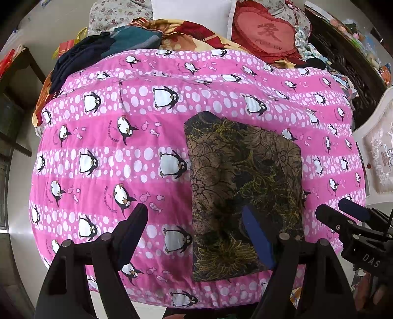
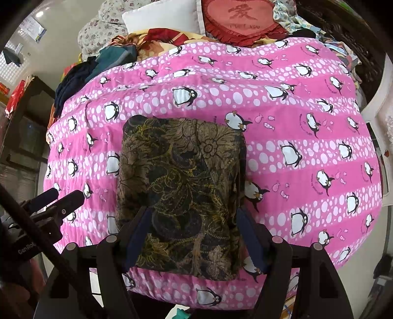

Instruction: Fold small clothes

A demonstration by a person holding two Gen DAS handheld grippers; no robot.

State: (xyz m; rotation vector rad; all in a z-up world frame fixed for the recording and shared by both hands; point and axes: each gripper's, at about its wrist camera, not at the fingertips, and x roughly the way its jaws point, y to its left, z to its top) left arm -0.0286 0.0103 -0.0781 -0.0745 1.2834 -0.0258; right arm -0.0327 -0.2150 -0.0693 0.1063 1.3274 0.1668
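Left gripper [image 1: 196, 220]: jaws spread wide, nothing held; left finger over bare quilt, right finger over the left part of the garment; contact with the cloth cannot be told.
Right gripper [image 2: 194, 220]: jaws spread wide, nothing clamped; fingers over the near part of the garment, one toward each side edge; contact cannot be told.
Folded garment [image 2: 181, 191]: dark cloth with gold and brown floral print, folded into a rough rectangle; flat on the quilt, near edge just short of the near edge of the bed.
Penguin quilt [image 1: 110, 147]: pink, white dots and penguin print; covers the bed; carries the garment.
Dark clothes pile [image 1: 81, 56]: navy and teal pieces, heaped at the far left corner of the quilt, well apart from the garment.
White pillow [image 1: 191, 12]: at the head of the bed, beyond the quilt.
Heart cushion [image 1: 265, 32]: red, frilled edge, just right of the white pillow.
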